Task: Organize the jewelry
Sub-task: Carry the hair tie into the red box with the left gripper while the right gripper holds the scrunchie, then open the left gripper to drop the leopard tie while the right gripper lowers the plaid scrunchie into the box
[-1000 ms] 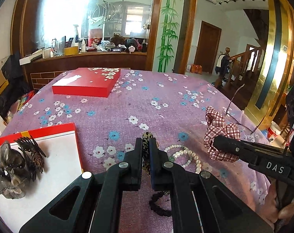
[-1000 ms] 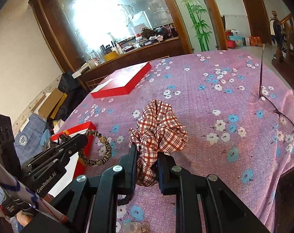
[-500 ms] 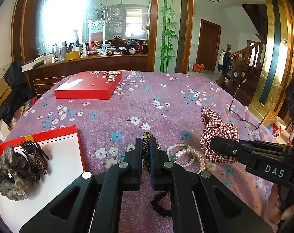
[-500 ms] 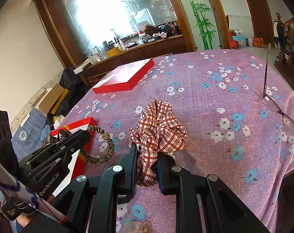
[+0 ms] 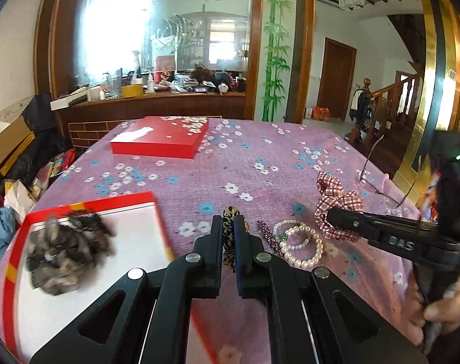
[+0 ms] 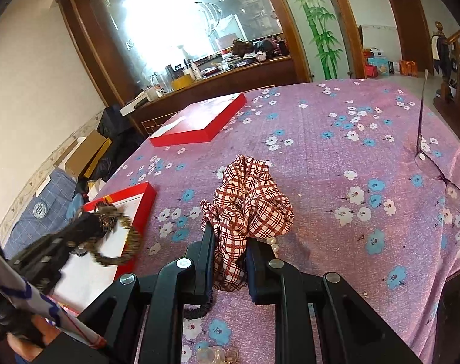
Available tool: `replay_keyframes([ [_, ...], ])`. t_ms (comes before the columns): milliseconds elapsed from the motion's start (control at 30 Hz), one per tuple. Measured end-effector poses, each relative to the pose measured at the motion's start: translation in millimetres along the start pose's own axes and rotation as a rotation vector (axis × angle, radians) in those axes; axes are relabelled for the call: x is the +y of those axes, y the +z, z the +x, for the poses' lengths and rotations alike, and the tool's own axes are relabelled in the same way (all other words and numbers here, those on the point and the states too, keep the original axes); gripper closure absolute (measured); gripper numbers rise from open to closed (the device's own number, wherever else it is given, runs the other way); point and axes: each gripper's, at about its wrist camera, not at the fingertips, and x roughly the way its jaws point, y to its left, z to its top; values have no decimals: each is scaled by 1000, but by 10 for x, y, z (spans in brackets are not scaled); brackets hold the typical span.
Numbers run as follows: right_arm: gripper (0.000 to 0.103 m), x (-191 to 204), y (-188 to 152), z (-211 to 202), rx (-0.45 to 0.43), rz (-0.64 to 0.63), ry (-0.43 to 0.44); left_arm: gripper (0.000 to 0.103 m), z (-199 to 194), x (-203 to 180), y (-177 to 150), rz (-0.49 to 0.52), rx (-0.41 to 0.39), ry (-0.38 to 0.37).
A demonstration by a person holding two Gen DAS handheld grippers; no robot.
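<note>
My left gripper (image 5: 228, 224) is shut on a leopard-print hair band (image 5: 229, 235) and holds it above the table beside the open red tray (image 5: 78, 204); the band hangs as a loop in the right wrist view (image 6: 125, 242). The tray holds a dark hair claw and a grey scrunchie (image 5: 60, 248). My right gripper (image 6: 228, 235) is shut on a red plaid scrunchie (image 6: 248, 197), also seen in the left wrist view (image 5: 336, 206). A pearl bracelet (image 5: 299, 244) and a dark beaded bracelet (image 5: 268, 236) lie on the purple flowered cloth.
A closed red box (image 5: 160, 139) lies at the far side of the table. Eyeglasses (image 6: 442, 173) sit near the right table edge. A black elastic (image 6: 196, 308) lies under my right gripper. Clutter and cardboard boxes are on the floor to the left.
My left gripper has moved left toward the red tray with the leopard band in it. My right gripper keeps hold of the plaid scrunchie and has hardly moved.
</note>
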Motion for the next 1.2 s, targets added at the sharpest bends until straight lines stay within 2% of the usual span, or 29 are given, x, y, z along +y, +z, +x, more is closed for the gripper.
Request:
replay_keyframes([
  [167, 84, 102, -31, -6, -3, -38, 10, 97, -412, 332, -24, -40, -31, 43],
  [400, 84, 225, -70, 3, 22, -46, 46, 97, -936, 1047, -113, -128, -75, 149],
  [533, 84, 483, -44, -37, 43, -50, 123, 96, -1045, 1509, -193, -199, -74, 196],
  [667, 84, 934, 25, 43, 90, -87, 194, 96, -984, 1867, -262, -258, -54, 214],
  [800, 81, 1316, 97, 249, 146, -128, 214, 96, -804, 2129, -320, -294, -12, 215],
  [1033, 80, 1725, 207, 898, 258, -157, 173, 96, -477, 2383, -323, -305, 52, 204],
  [1200, 80, 1847, 287, 1281, 297, -178, 138, 96, -291, 2531, -312, -316, 88, 199],
])
